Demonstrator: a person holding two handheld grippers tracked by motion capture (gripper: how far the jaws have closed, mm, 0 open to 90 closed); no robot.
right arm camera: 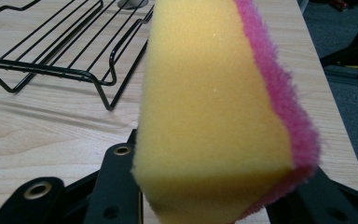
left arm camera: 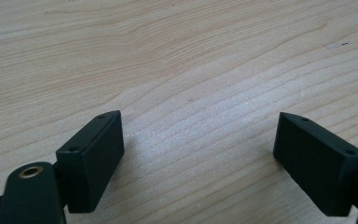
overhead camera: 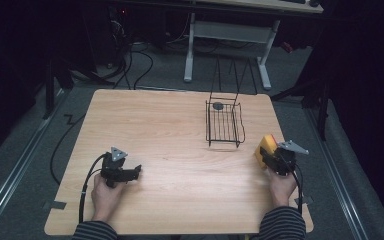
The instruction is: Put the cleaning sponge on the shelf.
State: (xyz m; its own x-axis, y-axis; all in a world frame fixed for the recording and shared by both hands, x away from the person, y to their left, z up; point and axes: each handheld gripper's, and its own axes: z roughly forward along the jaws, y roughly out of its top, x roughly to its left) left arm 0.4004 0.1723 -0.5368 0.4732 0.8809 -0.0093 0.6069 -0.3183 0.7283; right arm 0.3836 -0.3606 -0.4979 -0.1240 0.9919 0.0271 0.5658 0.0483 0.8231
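A yellow sponge (right arm camera: 209, 107) with a pink scouring side is clamped between the jaws of my right gripper (overhead camera: 272, 156), near the table's right edge. In the high view the sponge (overhead camera: 264, 148) shows as a yellow block just right of a black wire rack (overhead camera: 223, 122). The rack (right arm camera: 60, 51) lies to the left of the sponge in the right gripper view. My left gripper (overhead camera: 136, 171) rests low over the bare wood at the front left, its jaws wide apart with nothing between them; its fingers (left arm camera: 91, 158) frame plain tabletop.
The wooden table (overhead camera: 170, 145) carries the rack, which has a tall wire handle and a small dark round object (overhead camera: 218, 105) at its far end. Beyond the table stand a white desk frame (overhead camera: 227, 35) and floor cables.
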